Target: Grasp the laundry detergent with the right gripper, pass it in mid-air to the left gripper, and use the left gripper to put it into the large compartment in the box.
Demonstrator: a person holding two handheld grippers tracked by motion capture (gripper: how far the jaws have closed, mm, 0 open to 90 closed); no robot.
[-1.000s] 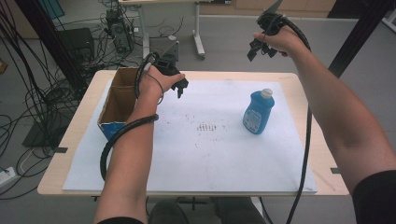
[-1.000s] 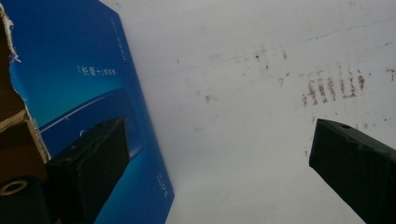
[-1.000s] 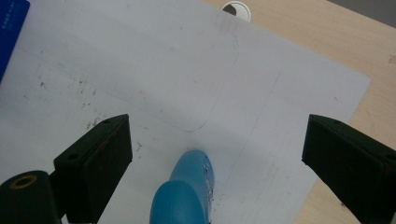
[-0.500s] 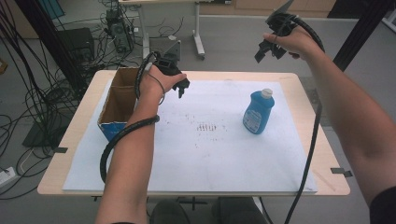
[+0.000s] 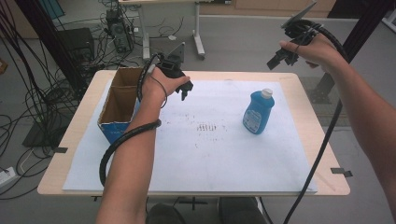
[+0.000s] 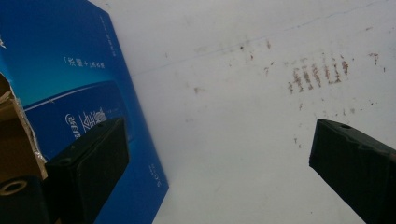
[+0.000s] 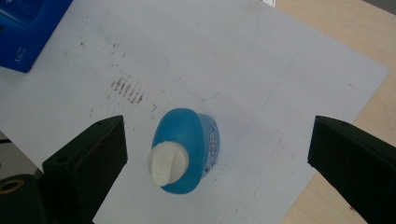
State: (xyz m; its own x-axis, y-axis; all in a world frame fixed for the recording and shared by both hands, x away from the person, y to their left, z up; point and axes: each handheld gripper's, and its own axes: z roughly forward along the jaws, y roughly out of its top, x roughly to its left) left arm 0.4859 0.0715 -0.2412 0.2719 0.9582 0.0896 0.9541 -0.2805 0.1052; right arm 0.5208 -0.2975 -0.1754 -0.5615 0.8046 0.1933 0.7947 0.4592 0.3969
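Observation:
A blue bottle (image 5: 258, 112) with a white cap stands upright on the white paper sheet (image 5: 224, 158), right of centre. My right gripper (image 5: 280, 58) hangs high above the table's far right edge, well clear of the bottle. The right gripper view looks down on the bottle (image 7: 187, 149) from far above. The right gripper (image 7: 217, 144) is open, its jaws have just been opening, and nothing is between them. My left gripper (image 5: 183, 91) hovers open over the paper beside the blue cardboard box (image 5: 119, 105). The box's blue side (image 6: 70, 70) is next to the left gripper (image 6: 219, 140).
Brown smudges (image 5: 205, 127) mark the paper's middle. The wooden table (image 5: 322, 140) shows bare along its right edge. Cables and equipment (image 5: 28, 93) crowd the floor at the left. A desk frame (image 5: 198, 32) stands behind the table, and a black post (image 5: 359, 32) at the far right.
My right hand has moved to the right and slightly up, farther from the bottle. The left hand, the box and the bottle have stayed where they were.

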